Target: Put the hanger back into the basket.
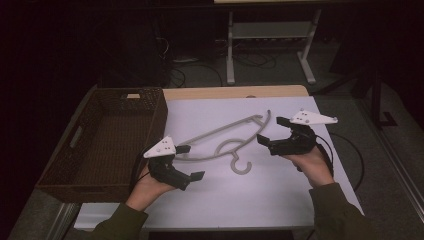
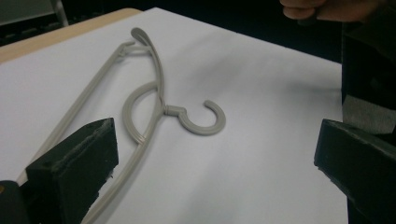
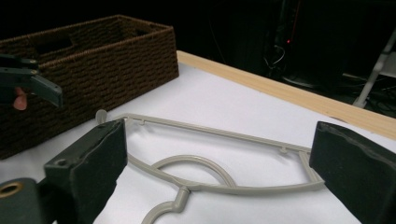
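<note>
A grey plastic hanger point(image 1: 225, 140) was seen lying flat on the white worktop point(image 1: 280, 195), its hook point(image 1: 241, 166) pointing toward the near edge, with a brown wicker basket point(image 1: 60, 170) just to its left. The 2 tongs were held on either side of it: the left tongs point(image 1: 191, 162) at the hanger's left arm, the right tongs point(image 1: 267, 131) close to its right end. Both were spread wide apart and nothing was gripped; whether either was touching the plastic could not be told. The step in hand was judged to be the closing-in for a grasp. It would be done well, by that reading, if each pair was lowered until 1 jaw passed on each side of the thin rail, as suggested in the right gripper view, where the hanger point(image 3: 219, 186) was framed between the jaws. A square, level approach was thought advisable, since so slim a bar could be nudged away across the smooth sheet.
</note>
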The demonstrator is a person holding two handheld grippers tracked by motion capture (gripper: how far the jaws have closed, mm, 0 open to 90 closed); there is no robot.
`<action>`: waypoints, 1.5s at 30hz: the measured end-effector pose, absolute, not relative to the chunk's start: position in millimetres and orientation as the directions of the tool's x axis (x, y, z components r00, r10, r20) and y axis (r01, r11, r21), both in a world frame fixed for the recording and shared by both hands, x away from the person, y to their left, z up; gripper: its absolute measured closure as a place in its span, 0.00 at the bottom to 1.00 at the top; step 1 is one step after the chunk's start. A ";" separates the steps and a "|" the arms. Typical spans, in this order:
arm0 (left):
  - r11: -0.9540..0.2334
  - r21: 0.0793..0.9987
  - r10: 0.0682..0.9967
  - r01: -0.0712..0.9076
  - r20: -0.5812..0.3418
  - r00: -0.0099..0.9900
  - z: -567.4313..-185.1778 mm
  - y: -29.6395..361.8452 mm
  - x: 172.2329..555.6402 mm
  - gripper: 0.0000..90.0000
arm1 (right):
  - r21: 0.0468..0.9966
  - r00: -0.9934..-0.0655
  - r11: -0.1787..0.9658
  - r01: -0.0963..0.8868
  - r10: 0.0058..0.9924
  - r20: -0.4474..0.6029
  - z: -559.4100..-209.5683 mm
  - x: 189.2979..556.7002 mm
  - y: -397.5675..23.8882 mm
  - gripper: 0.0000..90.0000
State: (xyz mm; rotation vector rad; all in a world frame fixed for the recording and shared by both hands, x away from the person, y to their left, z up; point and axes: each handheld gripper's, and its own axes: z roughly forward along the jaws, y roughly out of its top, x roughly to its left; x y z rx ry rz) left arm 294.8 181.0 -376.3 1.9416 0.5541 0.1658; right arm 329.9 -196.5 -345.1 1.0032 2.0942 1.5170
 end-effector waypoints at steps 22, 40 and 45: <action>-0.348 0.884 0.437 0.312 -0.141 0.888 -391.5 179.5 292.9 0.00 | 0.835 -0.684 0.292 0.466 0.718 0.130 -367.5 391.8 -159.7 0.66; -0.337 0.885 0.441 0.320 -0.152 0.885 -393.7 180.9 294.7 0.00 | 0.663 -0.700 0.461 0.590 0.701 0.135 -422.5 422.7 -110.1 0.99; -0.343 0.883 0.437 0.320 -0.151 0.887 -393.9 180.1 294.4 0.00 | 0.630 -0.714 0.504 0.591 0.690 0.117 -427.5 423.6 -99.3 0.99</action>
